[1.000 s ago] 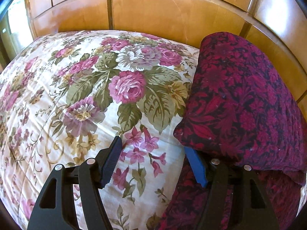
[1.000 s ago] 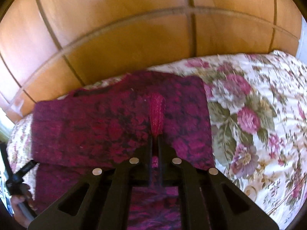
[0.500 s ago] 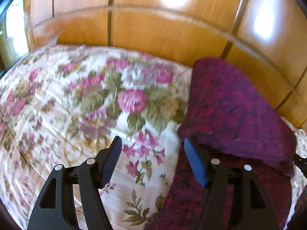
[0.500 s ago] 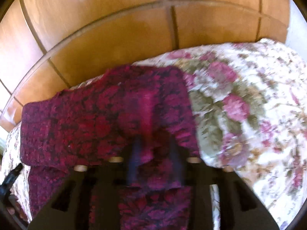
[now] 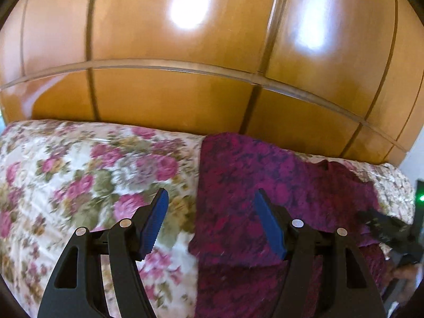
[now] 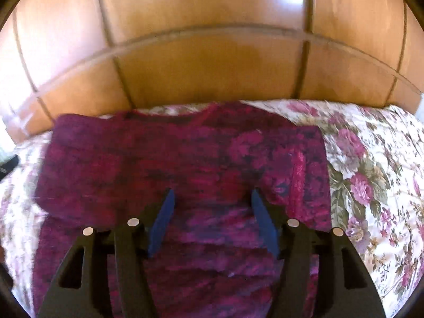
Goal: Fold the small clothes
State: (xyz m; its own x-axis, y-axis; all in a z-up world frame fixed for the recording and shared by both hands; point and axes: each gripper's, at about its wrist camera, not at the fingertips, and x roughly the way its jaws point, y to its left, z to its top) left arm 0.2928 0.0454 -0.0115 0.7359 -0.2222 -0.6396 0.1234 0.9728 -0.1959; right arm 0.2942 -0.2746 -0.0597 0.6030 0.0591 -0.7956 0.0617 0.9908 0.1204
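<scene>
Left wrist view: the left gripper (image 5: 209, 198) hangs open and empty over the floral bedspread (image 5: 79, 180). Rightward lies the maroon garment (image 6: 185, 164), one flap already folded across it. The right gripper (image 6: 212, 198) has just been opening, nothing between its jaws; further folds likely remain.

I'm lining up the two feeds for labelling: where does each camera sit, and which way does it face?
Left wrist: on the left gripper, looking down across the floral bedspread to the wooden panels; its open blue fingers show, and the right gripper at right.
Right wrist: on the right gripper, over the maroon garment; jaws just opened, nothing clamped.
Shared: garment, bedspread, panels.
</scene>
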